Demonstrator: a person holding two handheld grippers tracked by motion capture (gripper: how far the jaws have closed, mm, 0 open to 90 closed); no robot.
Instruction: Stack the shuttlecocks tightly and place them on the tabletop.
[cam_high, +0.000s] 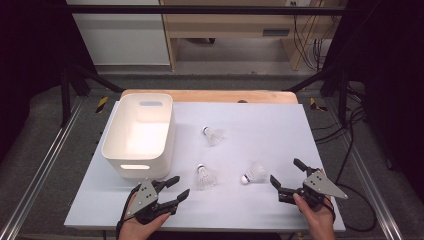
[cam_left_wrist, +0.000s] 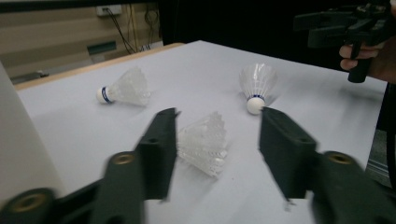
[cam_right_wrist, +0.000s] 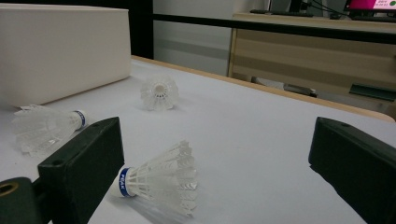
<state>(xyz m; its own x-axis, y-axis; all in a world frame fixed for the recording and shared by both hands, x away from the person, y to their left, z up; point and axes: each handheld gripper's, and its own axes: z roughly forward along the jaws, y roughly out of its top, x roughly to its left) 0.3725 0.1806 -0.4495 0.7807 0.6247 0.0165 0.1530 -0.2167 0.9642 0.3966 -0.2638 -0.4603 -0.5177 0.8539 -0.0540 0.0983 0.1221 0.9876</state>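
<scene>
Black jaws of the left gripper (cam_high: 176, 191) stand partly apart with the nearest shuttlecock (cam_left_wrist: 204, 142) ahead of them — the left jaw looks close against its skirt, the right jaw clearly off it, so nothing is pinched yet. No earlier look is on hand, so only that stance can be told. This shuttlecock lies on its side on the white table sheet (cam_high: 260, 125), just right of the near corner of the white bin (cam_high: 138, 131).

It should handle as almost weightless and springy: a white, translucent, ribbed skirt that will crush or splay under a hard squeeze, and a small rounded cork tip with a blue band that is firmer. My judgement is to take it gently across the narrow end of the skirt near the cork.

Farther right, the right gripper (cam_high: 288, 181) holds its jaws wide open, a second shuttlecock (cam_right_wrist: 159, 179) lying between them untouched. A third (cam_high: 213, 135) rests mid-table, well apart.
</scene>
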